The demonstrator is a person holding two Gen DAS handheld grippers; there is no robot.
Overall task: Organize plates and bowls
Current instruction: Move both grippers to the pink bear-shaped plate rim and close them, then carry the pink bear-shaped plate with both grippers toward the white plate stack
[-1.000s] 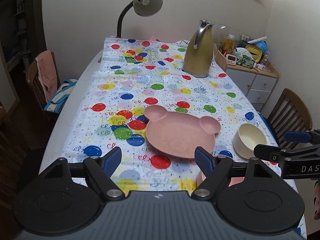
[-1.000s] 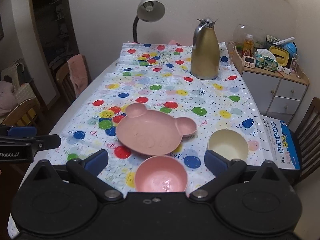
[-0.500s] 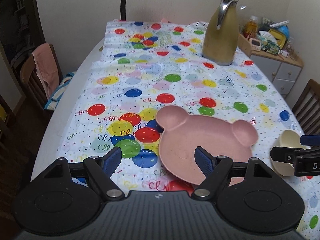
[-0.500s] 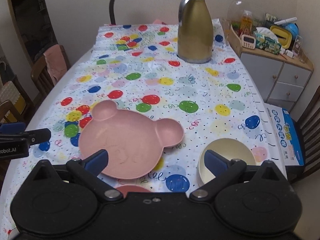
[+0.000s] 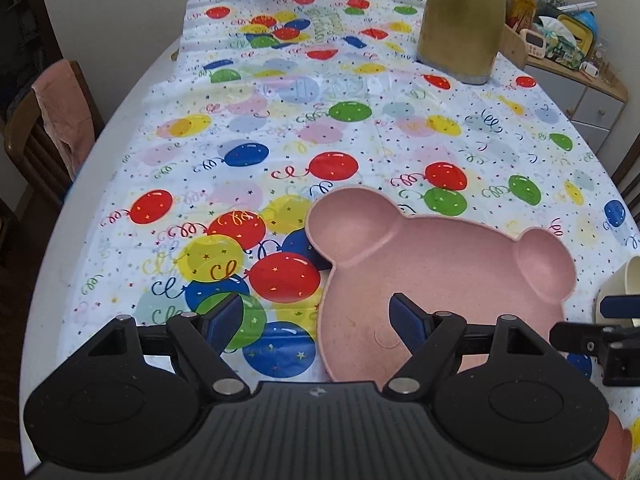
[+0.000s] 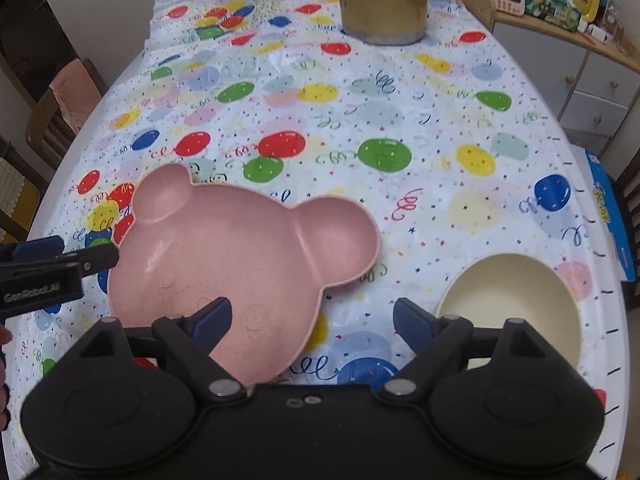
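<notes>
Now both tools hang low over the balloon tablecloth (image 5: 280, 128). Left gripper (image 5: 318, 318) gapes wide, holding nothing, its right finger above the pink bear plate (image 5: 440, 272) and its left over the cloth. Right gripper (image 6: 312, 318) is spread just as wide, empty too, straddling the gap between that plate (image 6: 240, 248) and the cream bowl (image 6: 516, 300) beside it. Gold jug (image 6: 380, 0) stands at the far end.

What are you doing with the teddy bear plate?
Someone is tidying dishes with two handheld grippers. The left gripper is open and straddles the left edge of the pink bear plate. The right gripper is open too, between that plate and the cream bowl. Nothing is held yet; both dishes sit on the balloon tablecloth.
</notes>
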